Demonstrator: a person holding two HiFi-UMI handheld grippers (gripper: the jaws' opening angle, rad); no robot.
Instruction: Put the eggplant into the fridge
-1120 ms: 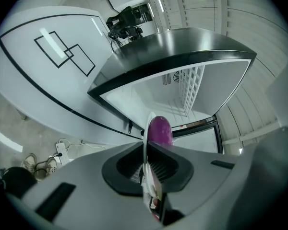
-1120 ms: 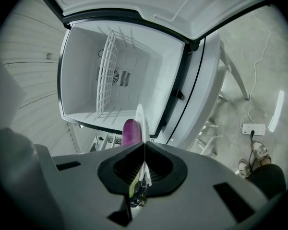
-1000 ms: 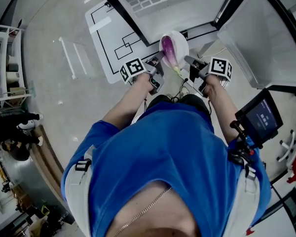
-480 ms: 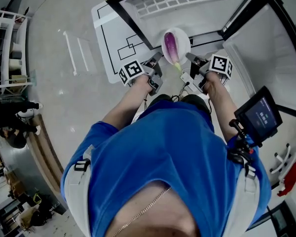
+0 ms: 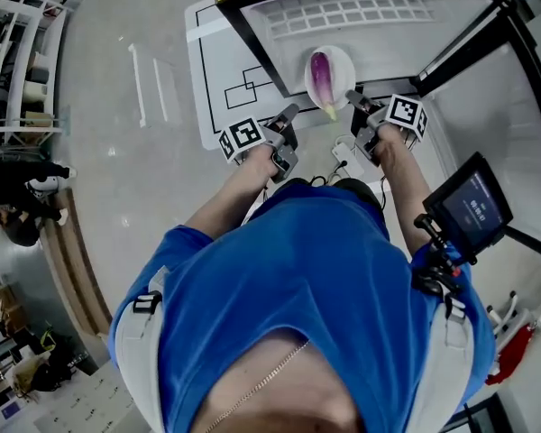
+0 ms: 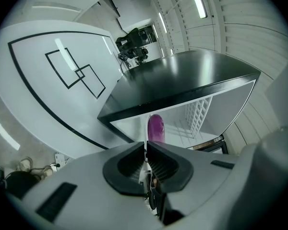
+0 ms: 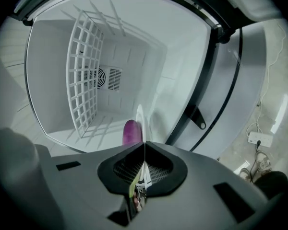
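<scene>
Well, this is how I am reading the job right now:

1. I am holding the white plate (image 5: 341,59) by its rim with both claws. The left gripper (image 5: 291,115) is clenching on the plate's left edge and the right gripper (image 5: 353,100) on its right edge. In each gripper view the jaws are pressing together on the thin white rim.
2. The eggplant (image 5: 322,77) is lying along the middle of the plate, with its green stem pointing toward the plate's near edge.
3. The plate is hanging across the front edge of the open fridge (image 5: 279,27). The right gripper view is looking straight into the white compartment, with the wire rack (image 7: 89,80) along one wall.
4. As I am judging it, the pick-up is done and the carry is nearly done.
5. What I am counting as left: pushing the plate deeper inside, setting it down, letting go with both claws and backing them out.
</scene>
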